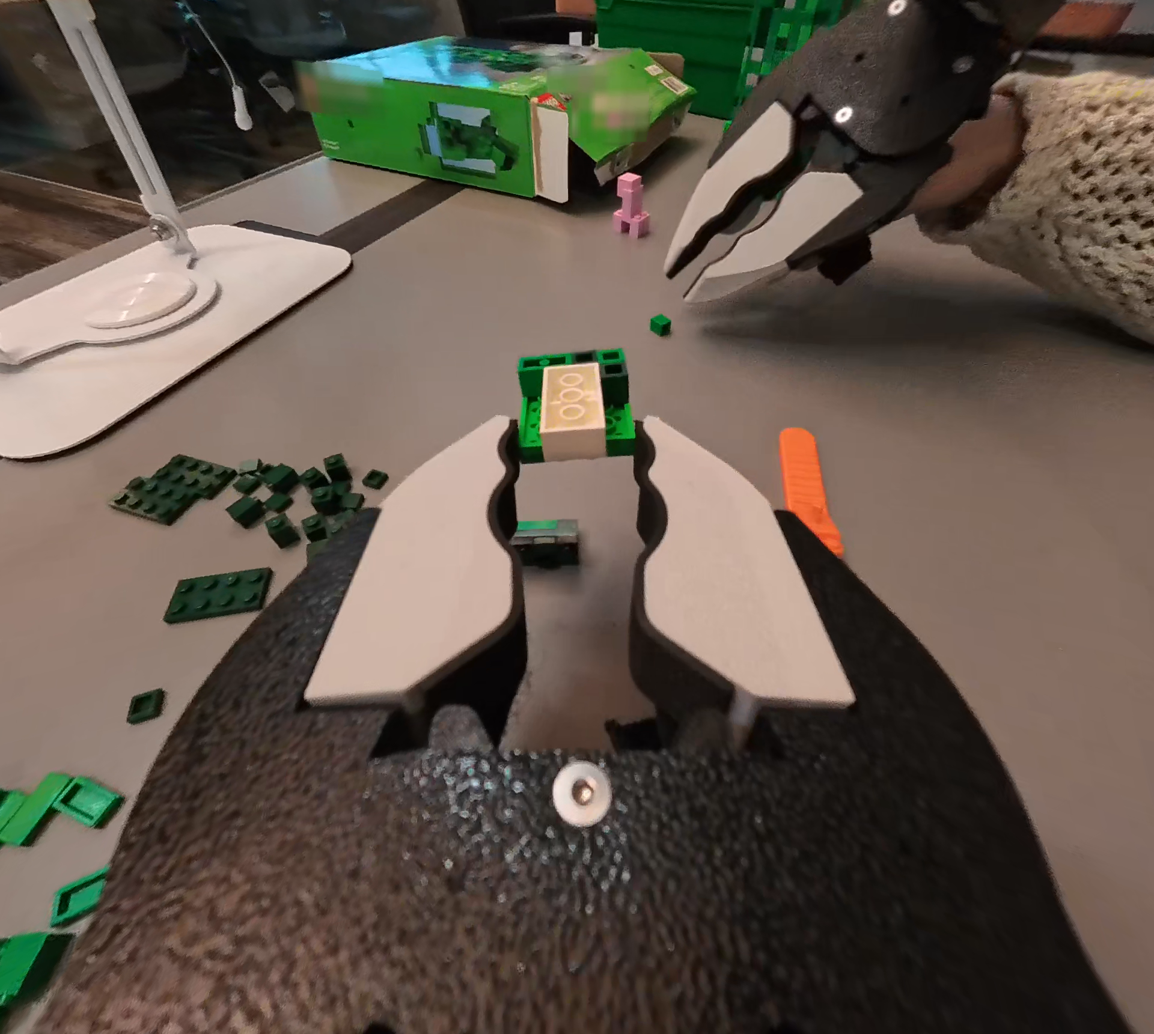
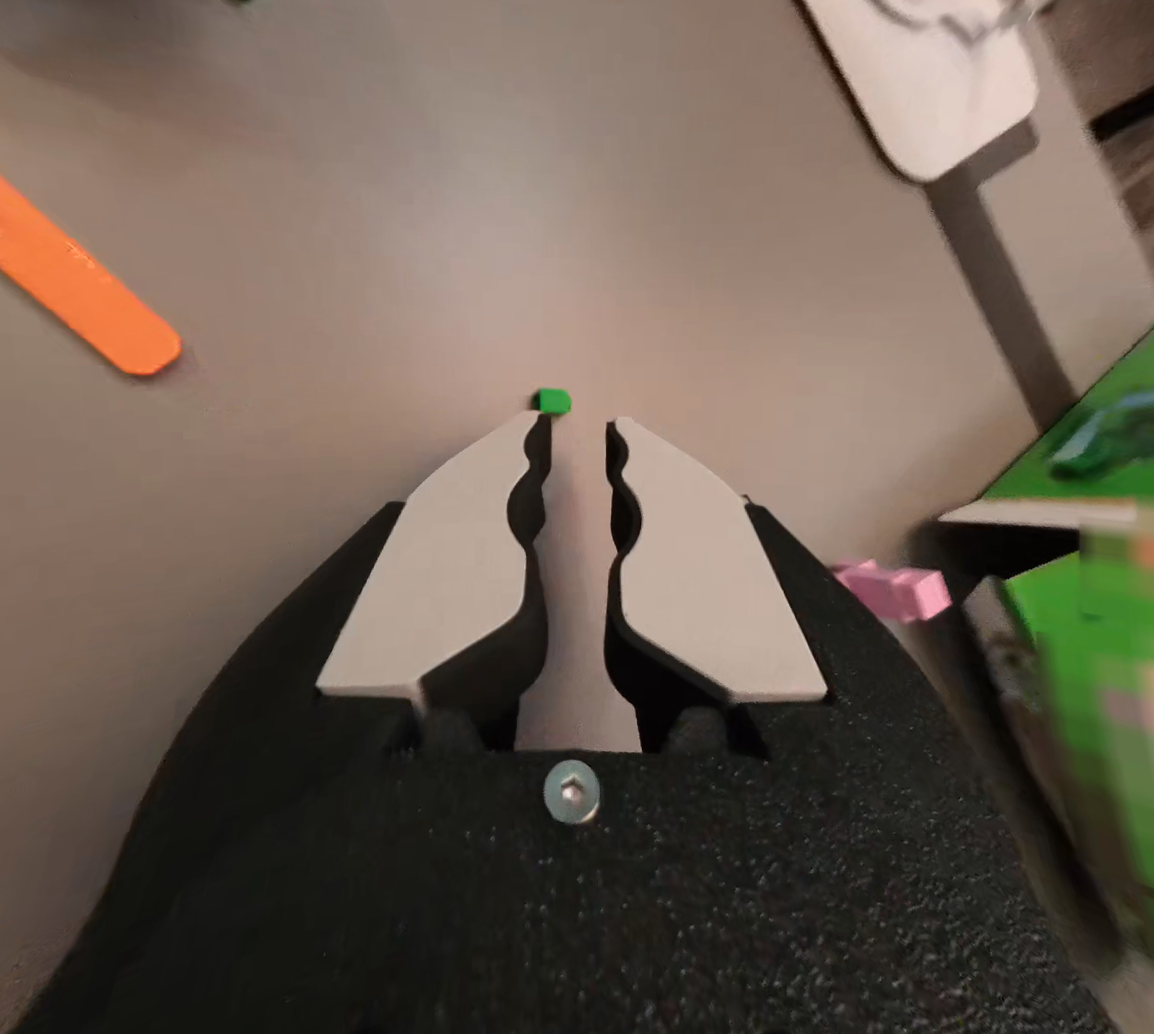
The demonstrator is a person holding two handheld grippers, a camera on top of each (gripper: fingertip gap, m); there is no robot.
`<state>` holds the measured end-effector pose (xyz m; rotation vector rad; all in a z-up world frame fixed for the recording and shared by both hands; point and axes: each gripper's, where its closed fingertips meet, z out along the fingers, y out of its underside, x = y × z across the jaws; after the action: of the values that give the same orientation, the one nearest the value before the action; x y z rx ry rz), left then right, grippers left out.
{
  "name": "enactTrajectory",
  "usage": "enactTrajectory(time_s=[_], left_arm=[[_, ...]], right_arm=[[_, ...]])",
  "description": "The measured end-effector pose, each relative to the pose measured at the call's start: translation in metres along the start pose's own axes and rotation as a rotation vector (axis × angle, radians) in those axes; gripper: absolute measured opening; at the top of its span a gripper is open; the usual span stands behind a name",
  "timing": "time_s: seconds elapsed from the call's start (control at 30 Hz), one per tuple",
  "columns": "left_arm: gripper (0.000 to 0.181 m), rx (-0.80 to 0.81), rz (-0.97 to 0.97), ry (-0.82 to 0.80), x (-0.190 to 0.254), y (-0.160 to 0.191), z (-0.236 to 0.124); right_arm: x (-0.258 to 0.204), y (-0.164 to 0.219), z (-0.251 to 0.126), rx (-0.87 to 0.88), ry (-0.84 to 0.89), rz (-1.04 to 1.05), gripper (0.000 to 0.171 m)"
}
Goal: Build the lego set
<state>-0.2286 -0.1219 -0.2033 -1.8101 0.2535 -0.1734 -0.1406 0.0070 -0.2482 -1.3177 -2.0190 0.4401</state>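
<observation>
The left gripper (image 1: 576, 445) holds a small lego assembly (image 1: 576, 411) between its fingertips: a bright green plate with a white brick on top and darker green bricks at its far edge. The jaws are closed onto the assembly's two sides, and it hangs clear of the grey table (image 1: 437, 330), with a small dark piece (image 1: 547, 542) lying on the surface beneath the fingers.

To the near left lies a scatter of dark green plates and small bricks (image 1: 250, 495), with a separate dark green plate (image 1: 218, 594) nearer and a few bright green tiles (image 1: 56, 810) at the left edge. An orange brick separator (image 1: 805, 489) lies just right of the left gripper.

The right gripper (image 2: 577, 422) hovers farther off to the right, tilted down toward the table. Its jaws stand slightly apart and hold nothing. A tiny bright green brick (image 2: 552, 401) sits alone on the table just beyond its left fingertip (in the right wrist view it appears close to that tip, though whether they touch is unclear). A hand in a cream knitted sleeve (image 1: 1074, 205) carries this gripper.

Farther back, a small pink figure (image 1: 631, 208) stands near an opened green box (image 1: 487, 117) lying on its side. Behind that are green crates (image 1: 674, 43) and a tall green pixel-patterned build (image 1: 793, 30). A white lamp base (image 1: 143, 311) rests at the far left.
</observation>
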Motion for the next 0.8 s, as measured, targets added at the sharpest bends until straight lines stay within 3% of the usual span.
enactTrajectory(time_s=[0.2,0.53,0.8], left_arm=[[0.035,-0.061,0.051,0.017,0.007,0.007,0.006],[0.035,-0.181,0.169,0.032,0.017,0.023,0.015],[0.035,-0.207,0.194,0.036,0.019,0.027,0.016]], right_arm=[[-0.007,0.012,0.009,0.036,-0.084,0.082,0.017],[-0.013,0.0,0.008,0.098,-0.213,0.191,0.014],[-0.015,0.005,0.013,0.024,-0.192,0.176,0.016]])
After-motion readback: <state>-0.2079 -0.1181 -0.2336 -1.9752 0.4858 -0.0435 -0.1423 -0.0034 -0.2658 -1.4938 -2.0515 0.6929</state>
